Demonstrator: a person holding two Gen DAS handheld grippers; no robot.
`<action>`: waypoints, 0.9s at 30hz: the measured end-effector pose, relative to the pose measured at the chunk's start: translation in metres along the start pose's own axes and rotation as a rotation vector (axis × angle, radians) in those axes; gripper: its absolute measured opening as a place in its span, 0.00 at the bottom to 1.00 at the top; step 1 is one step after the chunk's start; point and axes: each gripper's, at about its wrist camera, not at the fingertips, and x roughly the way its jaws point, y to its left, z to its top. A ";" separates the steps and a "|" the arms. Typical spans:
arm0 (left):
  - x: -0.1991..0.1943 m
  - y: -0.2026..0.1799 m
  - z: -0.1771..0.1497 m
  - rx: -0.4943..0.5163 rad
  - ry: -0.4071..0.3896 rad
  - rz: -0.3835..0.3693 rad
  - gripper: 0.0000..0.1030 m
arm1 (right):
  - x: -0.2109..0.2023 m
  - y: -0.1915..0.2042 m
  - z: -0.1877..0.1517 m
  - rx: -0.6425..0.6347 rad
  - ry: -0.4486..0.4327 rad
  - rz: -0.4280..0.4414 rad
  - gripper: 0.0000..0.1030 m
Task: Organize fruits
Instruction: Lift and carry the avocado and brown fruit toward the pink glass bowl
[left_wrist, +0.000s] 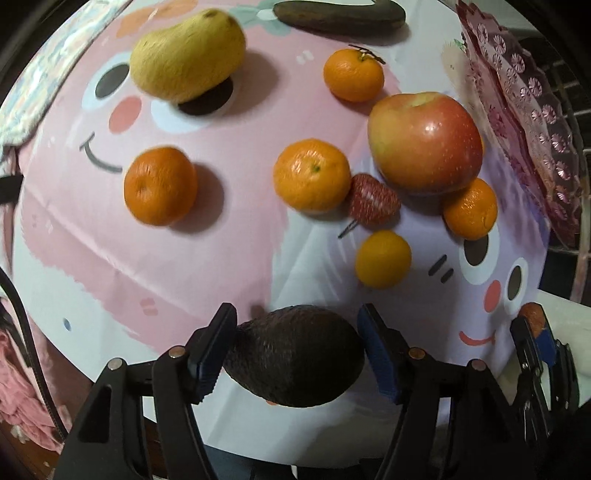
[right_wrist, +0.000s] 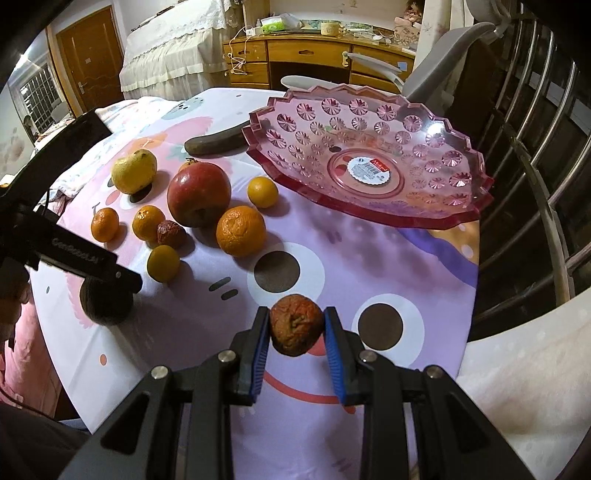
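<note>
A dark avocado (left_wrist: 295, 365) lies on the cartoon tablecloth (left_wrist: 184, 266) between the fingers of my left gripper (left_wrist: 297, 321), which points straight down. Its jaws straddle the fruit without a clear squeeze, so I read it as open. My right gripper (right_wrist: 295, 317) is shut on a shrivelled brown-orange fruit (right_wrist: 295, 330), held just above the cloth at the near edge. The pink plastic fruit bowl (right_wrist: 436, 129) stands empty at the far right. A red apple (right_wrist: 199, 194), a yellow pear-like fruit (right_wrist: 133, 171), a small red fruit (right_wrist: 170, 233) and several mandarins lie loose left of the bowl.
A dark long fruit (right_wrist: 214, 142) lies at the far side of the table beside the bowl. A metal railing (right_wrist: 546, 155) runs along the right. A chair, a wooden desk (right_wrist: 314, 55) and a bed stand behind the table. A person's pink sleeve shows at lower left.
</note>
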 end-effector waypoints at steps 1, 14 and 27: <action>0.000 0.003 -0.002 -0.004 0.004 -0.011 0.66 | 0.000 0.000 0.000 0.001 -0.001 0.001 0.28; 0.015 0.026 -0.039 0.001 0.095 -0.041 0.94 | -0.003 0.005 -0.001 -0.021 -0.008 0.013 0.28; 0.028 0.012 -0.077 0.052 0.171 -0.042 0.96 | -0.010 0.009 -0.006 -0.045 -0.023 0.021 0.28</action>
